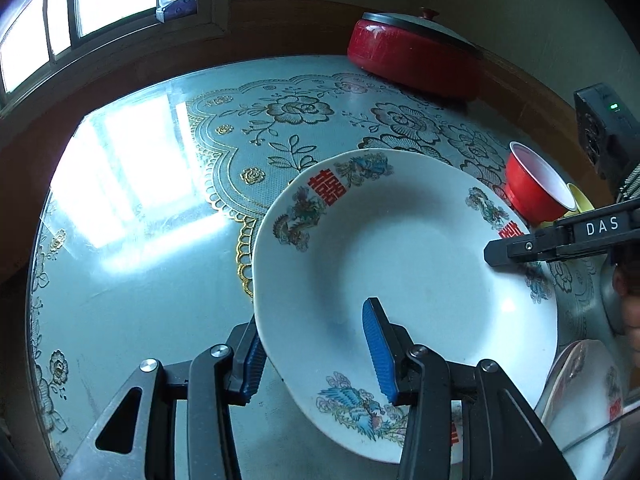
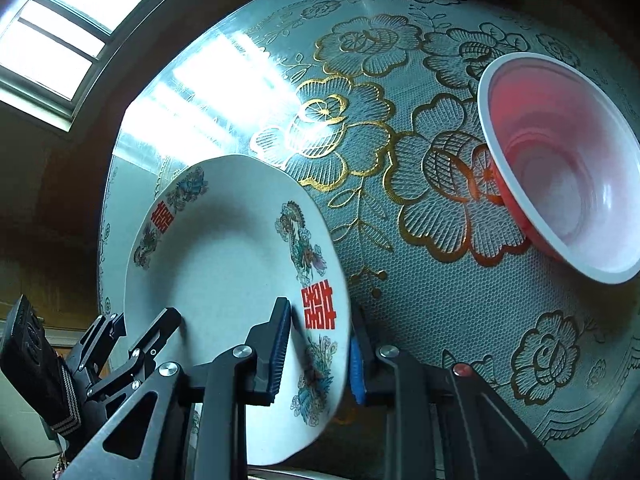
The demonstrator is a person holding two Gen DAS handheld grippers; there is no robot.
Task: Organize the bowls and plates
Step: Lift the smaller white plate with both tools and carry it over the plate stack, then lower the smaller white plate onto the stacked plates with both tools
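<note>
Both grippers are angling steeply down over the glass-topped table (image 1: pixel 132 264), sharing one white plate (image 1: pixel 408 248) between them. The left gripper (image 1: pixel 316 354) is pinching the plate's near rim, one blue pad under it and one on top; the right gripper (image 2: pixel 318 350) is clamping the opposite rim, jaws narrowly parted around it. The plate, printed with red characters and birds, is hanging tilted above the table, near a red bowl (image 2: pixel 560 168) lying on its side.

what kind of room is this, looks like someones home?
Probably a home dining room or kitchen: a round glass-topped table with a lace floral cloth under it, a red lidded pot against the wall, and a window beside a wall socket.
</note>
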